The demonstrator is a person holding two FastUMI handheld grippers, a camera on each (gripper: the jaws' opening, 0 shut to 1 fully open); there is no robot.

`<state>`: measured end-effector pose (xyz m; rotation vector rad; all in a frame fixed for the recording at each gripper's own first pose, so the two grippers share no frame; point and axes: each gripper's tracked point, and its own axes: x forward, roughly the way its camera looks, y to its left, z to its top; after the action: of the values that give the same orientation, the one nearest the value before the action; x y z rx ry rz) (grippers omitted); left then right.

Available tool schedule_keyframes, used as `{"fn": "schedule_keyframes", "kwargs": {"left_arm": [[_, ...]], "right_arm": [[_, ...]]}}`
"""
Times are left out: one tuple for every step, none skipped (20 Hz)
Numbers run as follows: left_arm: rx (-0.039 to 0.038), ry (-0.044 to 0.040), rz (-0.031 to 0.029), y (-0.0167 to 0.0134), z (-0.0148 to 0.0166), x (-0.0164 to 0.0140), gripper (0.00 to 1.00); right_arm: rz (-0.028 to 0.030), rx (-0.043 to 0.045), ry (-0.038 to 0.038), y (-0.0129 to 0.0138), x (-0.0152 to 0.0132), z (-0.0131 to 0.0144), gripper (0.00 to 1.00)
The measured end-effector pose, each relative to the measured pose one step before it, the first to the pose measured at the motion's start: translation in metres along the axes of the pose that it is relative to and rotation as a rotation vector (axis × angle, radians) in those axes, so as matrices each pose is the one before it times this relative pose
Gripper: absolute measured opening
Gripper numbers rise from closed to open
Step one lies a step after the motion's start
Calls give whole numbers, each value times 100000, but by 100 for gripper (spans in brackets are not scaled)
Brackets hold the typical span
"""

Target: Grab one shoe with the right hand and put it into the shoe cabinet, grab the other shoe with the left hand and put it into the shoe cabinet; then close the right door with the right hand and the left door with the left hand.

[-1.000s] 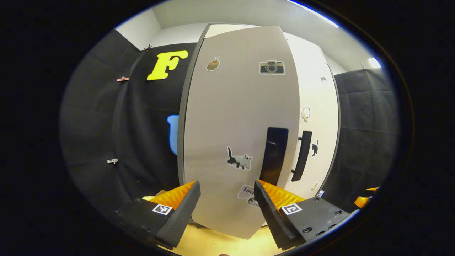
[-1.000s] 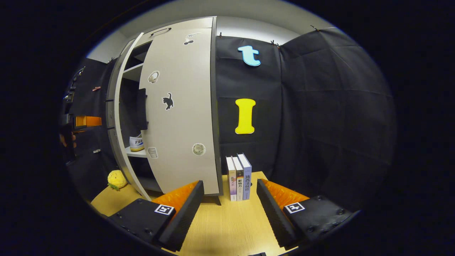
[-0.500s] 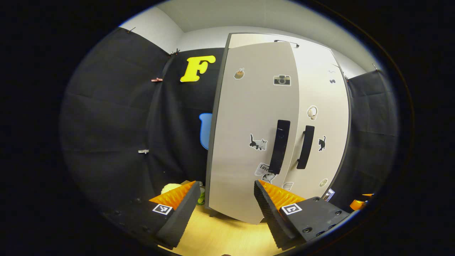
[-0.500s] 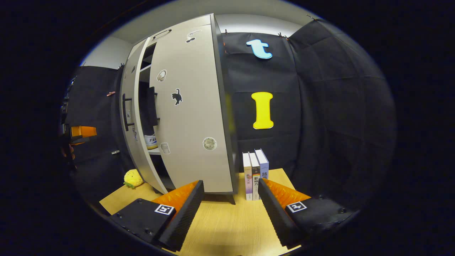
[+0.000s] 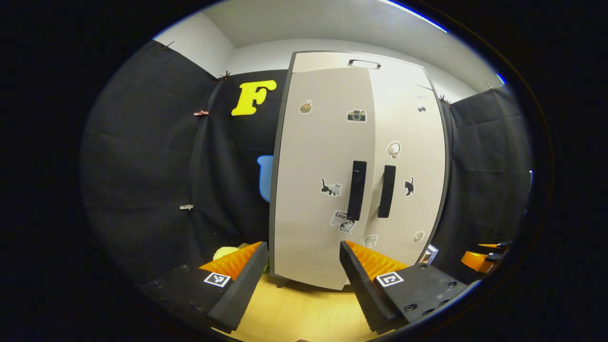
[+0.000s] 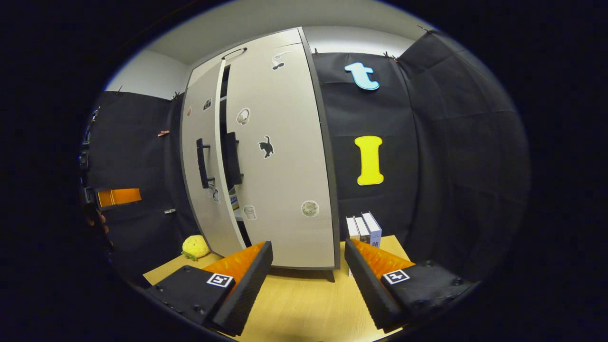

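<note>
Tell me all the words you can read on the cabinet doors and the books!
"Love": on a sticker low on the left door, next to its handle.
Book spines: there is printing, but it is too small to read.
Other stickers: just pictures, no words.

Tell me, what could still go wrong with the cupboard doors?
The left door is not quite shut: the right gripper view shows a dark gap beside the right door, so it may stay ajar. Both the left gripper and right gripper are open and off the doors, so nothing holds them.
</note>
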<state>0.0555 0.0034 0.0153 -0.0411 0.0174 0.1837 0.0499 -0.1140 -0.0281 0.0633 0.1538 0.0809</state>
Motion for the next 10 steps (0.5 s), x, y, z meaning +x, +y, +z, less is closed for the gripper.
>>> {"fn": "schedule_keyframes", "kwargs": {"left_arm": [[1407, -566, -1582, 22, 97, -469, 95], [1605, -506, -1479, 64, 41, -527, 95], [1910, 1392, -1893, 77, -650, -426, 95], [1316, 4472, -860, 314, -1220, -291, 95], [-187, 2669, -693, 677, -1196, -746, 95], [-1552, 31, -1600, 437, -608, -697, 95], [-2078, -844, -1453, 487, -72, -493, 95], [-2035, -36, -108, 869, -249, -496, 95], [-1642, 818, 572, 1015, -789, -499, 95], [-1105, 1082, 1021, 922, -573, -557, 95]], "right_arm": [[297, 760, -661, 884, -439, 456, 98], [173, 620, -900, 787, -453, 360, 98], [-775, -210, -443, 627, -384, 166, 98], [-1345, -718, -336, 496, -535, 55, 98], [-1498, -688, -188, 461, -585, -27, 98], [-1290, 194, -466, 521, -624, 9, 98], [-610, 824, -852, 656, -653, 63, 98], [-717, 930, -329, 603, -548, -100, 98], [-271, 366, -161, 521, -532, -174, 98], [-381, -477, -266, 467, -440, -158, 98]]}}
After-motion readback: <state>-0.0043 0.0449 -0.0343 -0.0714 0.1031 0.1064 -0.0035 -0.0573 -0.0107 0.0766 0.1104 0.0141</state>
